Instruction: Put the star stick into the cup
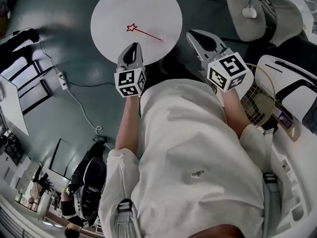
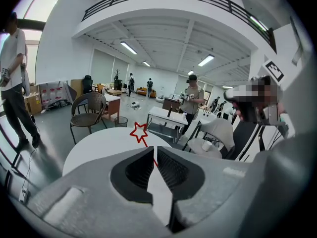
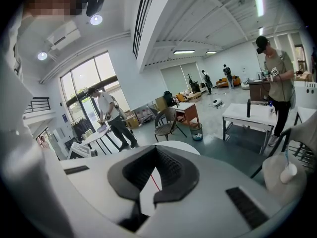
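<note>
The star stick [image 1: 143, 32], a thin red rod with a red outline star at its left end, lies flat on the round white table [image 1: 114, 4]. My left gripper [image 1: 132, 46] hovers over the table's near edge, jaws shut and empty; in the left gripper view [image 2: 154, 150] the star stick [image 2: 139, 131] lies just beyond the tips. My right gripper [image 1: 195, 33] is off the table's right edge, also shut and empty. Between its jaws [image 3: 156, 148] a bit of the red stick [image 3: 154, 181] shows. A small white cup [image 1: 249, 12] stands on a chair seat at the right.
The cup's grey chair [image 1: 267, 19] is right of the table, and the cup [image 3: 288, 173] shows there in the right gripper view too. A racket [image 1: 257, 95] lies by my right arm. A power strip with cable [image 1: 62, 81] lies on the floor at left. People stand farther off in the room.
</note>
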Demonstrator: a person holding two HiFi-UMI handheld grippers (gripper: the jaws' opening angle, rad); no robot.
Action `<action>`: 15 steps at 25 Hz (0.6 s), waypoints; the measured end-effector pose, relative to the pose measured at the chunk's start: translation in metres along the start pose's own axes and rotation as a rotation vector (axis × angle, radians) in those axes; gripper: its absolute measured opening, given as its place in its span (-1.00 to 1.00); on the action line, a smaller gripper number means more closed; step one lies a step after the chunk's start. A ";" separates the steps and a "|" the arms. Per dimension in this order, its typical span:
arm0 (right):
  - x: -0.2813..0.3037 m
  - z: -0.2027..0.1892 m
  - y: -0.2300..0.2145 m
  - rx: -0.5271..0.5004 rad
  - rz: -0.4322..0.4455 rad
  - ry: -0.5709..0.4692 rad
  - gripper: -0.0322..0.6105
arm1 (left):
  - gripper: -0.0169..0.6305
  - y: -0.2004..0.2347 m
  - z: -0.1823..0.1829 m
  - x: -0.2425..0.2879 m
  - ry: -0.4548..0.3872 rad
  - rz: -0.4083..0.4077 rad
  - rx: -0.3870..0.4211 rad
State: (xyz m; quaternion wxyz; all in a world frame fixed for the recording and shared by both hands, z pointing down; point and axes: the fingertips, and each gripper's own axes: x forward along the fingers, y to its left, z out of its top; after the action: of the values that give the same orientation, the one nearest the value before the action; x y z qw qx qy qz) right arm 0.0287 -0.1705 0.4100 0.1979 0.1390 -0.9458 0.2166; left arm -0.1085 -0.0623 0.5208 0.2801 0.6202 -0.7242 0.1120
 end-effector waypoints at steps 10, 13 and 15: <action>0.018 -0.014 0.015 0.022 0.055 -0.004 -0.88 | -0.90 -0.012 0.031 -0.044 -0.054 -0.013 0.033; 0.025 -0.021 0.022 0.010 0.066 0.008 -0.88 | -0.90 -0.011 0.033 -0.052 -0.063 -0.015 0.029; 0.027 -0.022 0.028 0.005 0.062 0.006 -0.88 | -0.90 -0.010 0.036 -0.058 -0.075 -0.024 0.033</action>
State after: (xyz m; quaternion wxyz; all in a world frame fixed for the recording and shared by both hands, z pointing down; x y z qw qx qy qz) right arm 0.0023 -0.1411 0.4300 0.1937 0.1093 -0.9485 0.2255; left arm -0.1048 -0.0344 0.4578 0.2440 0.6369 -0.7248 0.0973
